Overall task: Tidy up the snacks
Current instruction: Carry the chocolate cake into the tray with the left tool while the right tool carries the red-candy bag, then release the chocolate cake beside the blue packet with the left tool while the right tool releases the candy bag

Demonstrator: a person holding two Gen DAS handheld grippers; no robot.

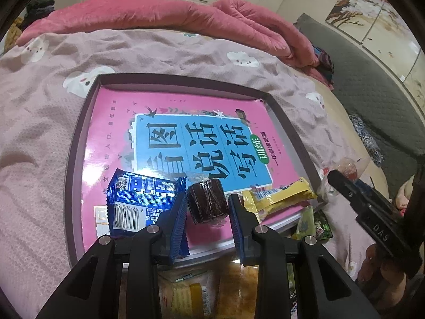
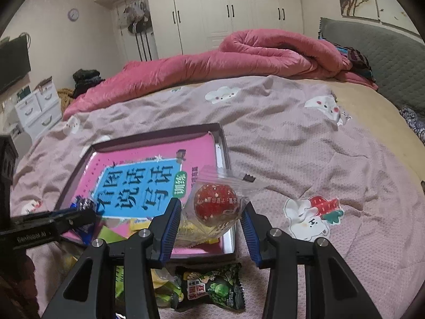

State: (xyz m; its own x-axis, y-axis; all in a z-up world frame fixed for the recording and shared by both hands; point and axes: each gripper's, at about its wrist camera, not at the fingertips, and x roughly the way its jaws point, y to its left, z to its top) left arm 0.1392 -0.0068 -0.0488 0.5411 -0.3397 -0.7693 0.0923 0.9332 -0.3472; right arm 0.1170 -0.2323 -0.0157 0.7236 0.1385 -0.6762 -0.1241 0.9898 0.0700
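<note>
A shallow dark tray (image 1: 79,122) lies on the bed with a pink book (image 1: 111,122) inside. My left gripper (image 1: 207,207) holds a dark brown wrapped cake (image 1: 207,202) between its blue pads just above the book. A blue snack packet (image 1: 138,199) and a yellow packet (image 1: 281,194) lie on the book beside it. My right gripper (image 2: 211,212) is shut on a clear packet with a red ball snack (image 2: 215,203), held above the tray's near right corner (image 2: 225,159). It shows at the right in the left wrist view (image 1: 342,183).
A green snack packet (image 2: 212,289) and other packets (image 1: 191,289) lie on the pink bedsheet (image 2: 318,146) in front of the tray. A rolled red quilt (image 2: 239,61) lies along the far side of the bed. A grey headboard (image 2: 385,53) is at the right.
</note>
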